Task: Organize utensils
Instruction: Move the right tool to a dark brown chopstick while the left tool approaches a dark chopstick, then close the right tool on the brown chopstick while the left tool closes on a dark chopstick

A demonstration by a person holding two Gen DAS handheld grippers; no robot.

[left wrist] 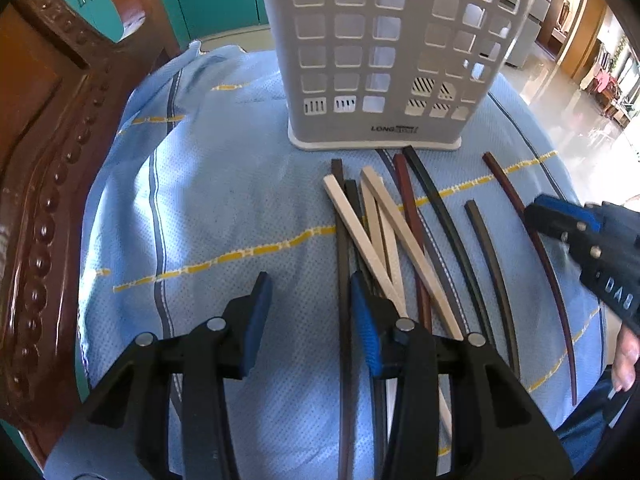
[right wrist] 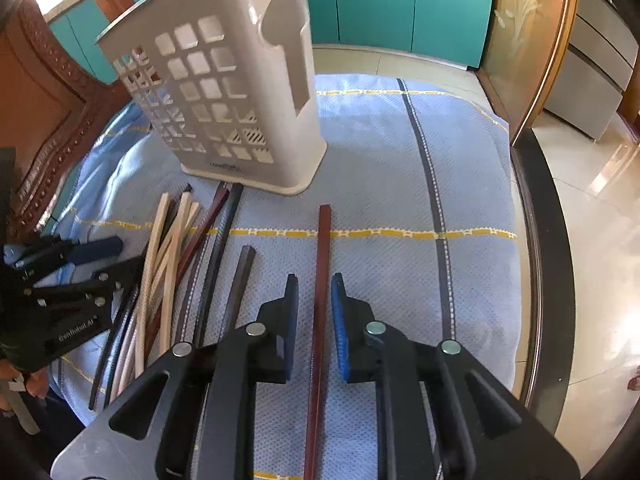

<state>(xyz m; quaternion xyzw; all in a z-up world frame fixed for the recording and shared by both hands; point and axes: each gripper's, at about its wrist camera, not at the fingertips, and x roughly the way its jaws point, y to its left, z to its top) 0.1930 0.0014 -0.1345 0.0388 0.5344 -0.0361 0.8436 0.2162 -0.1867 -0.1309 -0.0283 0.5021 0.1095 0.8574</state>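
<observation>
A grey perforated utensil holder (left wrist: 376,56) (right wrist: 224,100) stands upright on a blue cloth. Several chopsticks, cream, reddish-brown and black, lie in a loose pile (left wrist: 392,236) (right wrist: 168,264) in front of it. My left gripper (left wrist: 310,308) is open and empty, just left of the pile, its right finger over the sticks. My right gripper (right wrist: 314,300) is open, its jaws on either side of a single reddish-brown chopstick (right wrist: 322,280) that lies apart on the cloth. It also shows in the left wrist view (left wrist: 532,236). A lone black chopstick (right wrist: 240,284) lies left of it.
A carved wooden chair back (left wrist: 48,184) rises at the left. The blue cloth (right wrist: 400,184) covers a rounded surface with a dark rim (right wrist: 540,280) on the right. Teal cabinets (right wrist: 400,8) stand behind.
</observation>
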